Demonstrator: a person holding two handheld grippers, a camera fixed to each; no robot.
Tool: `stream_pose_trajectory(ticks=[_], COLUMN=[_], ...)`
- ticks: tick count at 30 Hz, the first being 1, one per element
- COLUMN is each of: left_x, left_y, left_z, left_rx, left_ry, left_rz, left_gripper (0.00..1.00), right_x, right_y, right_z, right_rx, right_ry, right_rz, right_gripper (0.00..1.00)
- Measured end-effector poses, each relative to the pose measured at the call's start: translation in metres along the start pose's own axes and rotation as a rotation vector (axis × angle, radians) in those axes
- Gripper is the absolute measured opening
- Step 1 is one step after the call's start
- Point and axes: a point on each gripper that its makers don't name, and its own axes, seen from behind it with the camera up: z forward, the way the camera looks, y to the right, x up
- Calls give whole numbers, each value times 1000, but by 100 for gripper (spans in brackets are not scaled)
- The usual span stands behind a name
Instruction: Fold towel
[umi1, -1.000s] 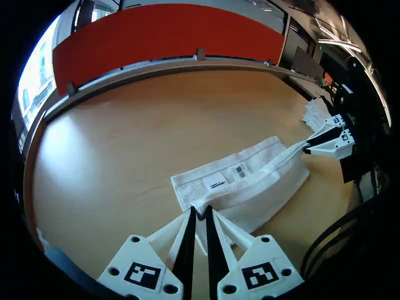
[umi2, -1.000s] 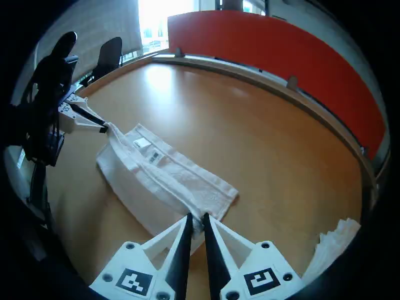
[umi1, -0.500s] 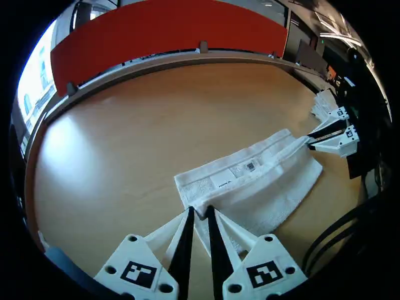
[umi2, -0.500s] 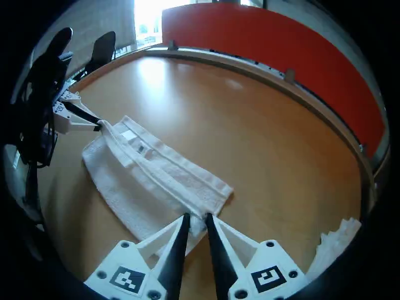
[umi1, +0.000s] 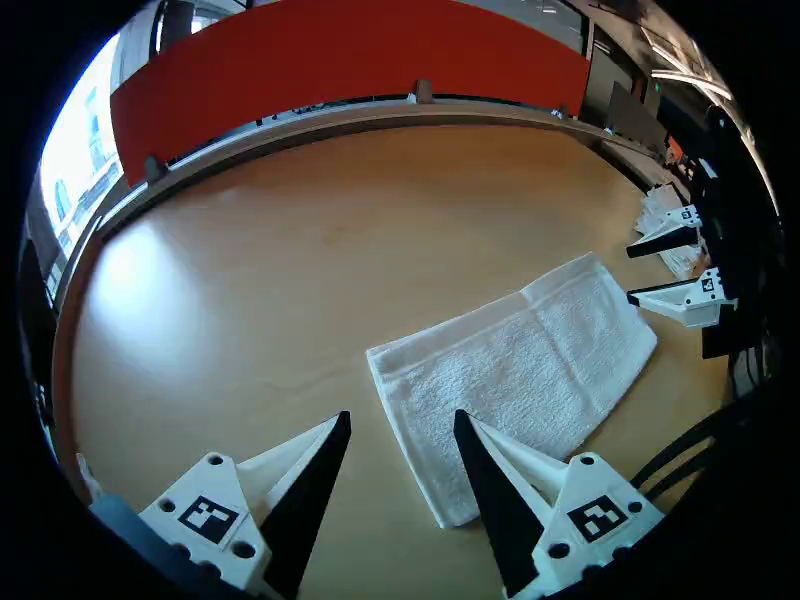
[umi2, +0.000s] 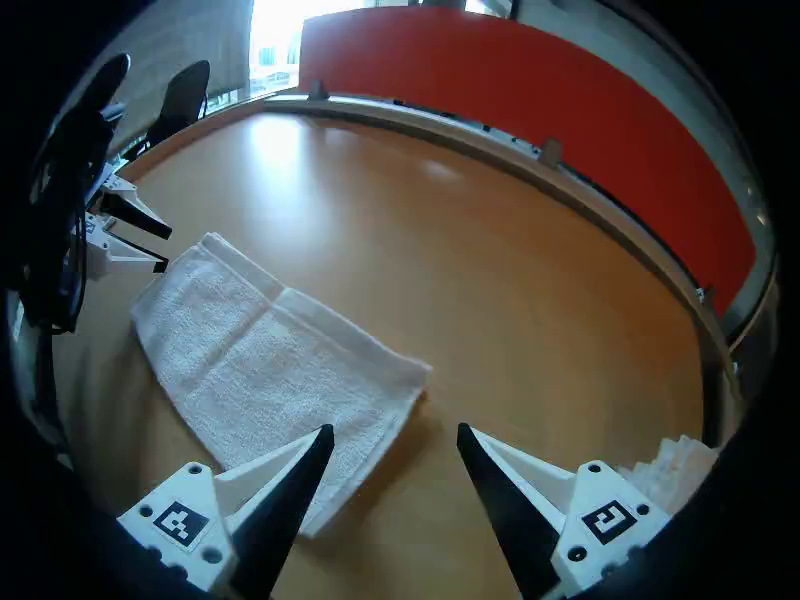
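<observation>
Pale wooden desk (umi1: 250, 280) spreads out beneath us, smooth and glossy, with window light glaring on its far left part. Nearest in the left gripper view, our left gripper (umi1: 400, 415) hangs just above the desk with its black-edged white fingers spread wide apart, gripping nothing. In the right gripper view our right gripper (umi2: 395, 428) does the same, fingers well apart and holding nothing.

Between the two lies the white terry towel (umi1: 515, 370), flat on the desk as a long oblong, nearer the desk's near edge than its far one. One short end sits just ahead of the left gripper's fingers, partly under the right-hand finger; the other short end reaches close to the right gripper, which we see farther off with its fingers parted and clear of the cloth. A hemmed band runs along the towel's far long edge.

Past the right gripper, toward the desk's right-hand end, a small stack of white folded cloths (umi2: 670, 465) rests. Along the far edge stands a long red partition panel (umi1: 340, 70), and beyond the desk's left corner two black chairs (umi2: 185, 95) stand before a bright window.
</observation>
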Motion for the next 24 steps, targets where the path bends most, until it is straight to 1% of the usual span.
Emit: stream_pose_trajectory(ticks=[5, 14, 24], left_x=[0, -3, -24], left_y=[1, 4, 7], left_z=[-2, -11, -30], left_rx=[-3, -8, 11], left_ry=[2, 10, 2], left_rz=[1, -15, -68], left_gripper=[84, 84, 84], right_x=[0, -10, -27], right_y=[-1, -9, -24], right_z=[-4, -15, -31], right_rx=[9, 21, 32], right_ry=[8, 7, 12], right_rz=[18, 21, 55], right_gripper=[95, 95, 95])
